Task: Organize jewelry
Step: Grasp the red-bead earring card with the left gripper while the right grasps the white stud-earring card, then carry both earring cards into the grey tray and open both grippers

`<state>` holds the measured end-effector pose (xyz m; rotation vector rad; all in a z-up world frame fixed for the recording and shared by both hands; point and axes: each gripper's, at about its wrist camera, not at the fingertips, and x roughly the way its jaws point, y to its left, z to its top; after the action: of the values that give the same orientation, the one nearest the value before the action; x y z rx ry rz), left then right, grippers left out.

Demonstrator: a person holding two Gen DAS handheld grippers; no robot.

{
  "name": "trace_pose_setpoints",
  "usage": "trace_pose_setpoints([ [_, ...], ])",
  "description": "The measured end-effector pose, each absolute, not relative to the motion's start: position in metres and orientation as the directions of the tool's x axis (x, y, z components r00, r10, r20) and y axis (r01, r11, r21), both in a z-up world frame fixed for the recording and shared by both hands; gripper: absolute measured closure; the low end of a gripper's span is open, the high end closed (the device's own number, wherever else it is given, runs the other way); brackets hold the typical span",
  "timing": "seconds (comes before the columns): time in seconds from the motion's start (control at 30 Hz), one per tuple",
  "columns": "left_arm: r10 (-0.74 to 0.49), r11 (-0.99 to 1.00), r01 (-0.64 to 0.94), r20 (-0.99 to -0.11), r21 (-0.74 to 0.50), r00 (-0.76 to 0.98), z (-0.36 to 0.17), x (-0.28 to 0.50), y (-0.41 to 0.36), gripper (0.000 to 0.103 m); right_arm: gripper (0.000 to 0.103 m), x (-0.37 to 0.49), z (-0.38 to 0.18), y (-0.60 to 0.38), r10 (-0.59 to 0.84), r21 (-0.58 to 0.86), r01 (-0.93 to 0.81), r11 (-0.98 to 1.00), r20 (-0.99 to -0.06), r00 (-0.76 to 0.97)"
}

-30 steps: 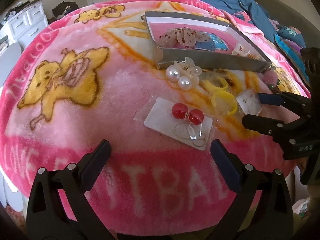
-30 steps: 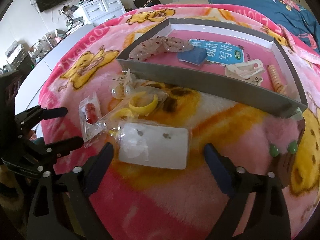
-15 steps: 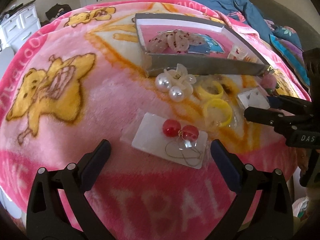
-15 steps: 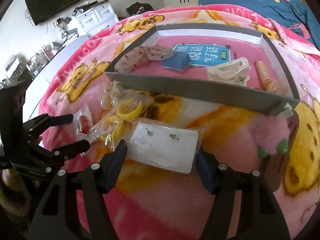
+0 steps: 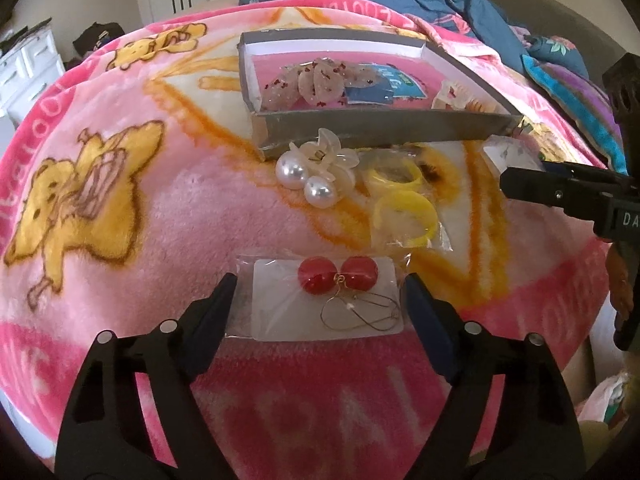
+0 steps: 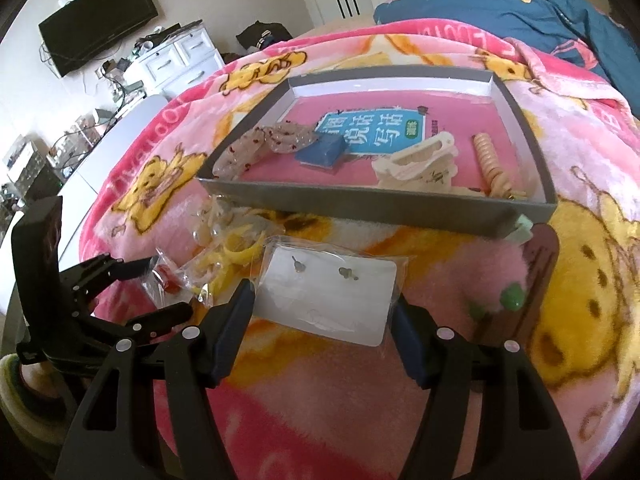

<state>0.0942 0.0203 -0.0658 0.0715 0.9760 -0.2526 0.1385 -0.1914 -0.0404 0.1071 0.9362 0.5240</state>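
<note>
A card of red ball earrings (image 5: 328,298) in a clear bag lies between the open fingers of my left gripper (image 5: 322,292). A white earring card (image 6: 326,296) in a clear bag lies between the open fingers of my right gripper (image 6: 322,302). A pearl hair clip (image 5: 316,168) and bagged yellow rings (image 5: 402,210) lie in front of a grey box tray (image 5: 376,132), which also shows in the right wrist view (image 6: 360,204). The tray holds a speckled clip (image 6: 264,144), a cream claw clip (image 6: 420,160) and a coil tie (image 6: 492,160).
Everything lies on a pink cartoon blanket (image 5: 120,208) over a bed. A pink fluffy item with green beads (image 6: 508,296) lies right of the white card. A blue quilt (image 6: 520,4) is behind; white drawers (image 6: 176,60) stand to the left.
Both grippers have moved forward and down. Each now has its card between its fingers. The right gripper's opening has narrowed toward the card.
</note>
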Motion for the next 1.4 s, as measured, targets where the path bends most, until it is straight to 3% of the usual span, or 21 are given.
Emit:
trace_pose_setpoints([
  [0.63,-0.190,0.982,0.133,-0.746,-0.136,0.638,-0.008,0.088,0.052,0.028,0.039,0.129,0.000,-0.185,0.540,0.334,-0.443,0.832,-0.669,0.510],
  [1.4,-0.229,0.972,0.199,-0.675,-0.122,0.701,0.044,0.127,0.010,0.028,0.039,0.140,0.034,-0.245,0.481,0.335,-0.345,0.877,-0.598,0.641],
])
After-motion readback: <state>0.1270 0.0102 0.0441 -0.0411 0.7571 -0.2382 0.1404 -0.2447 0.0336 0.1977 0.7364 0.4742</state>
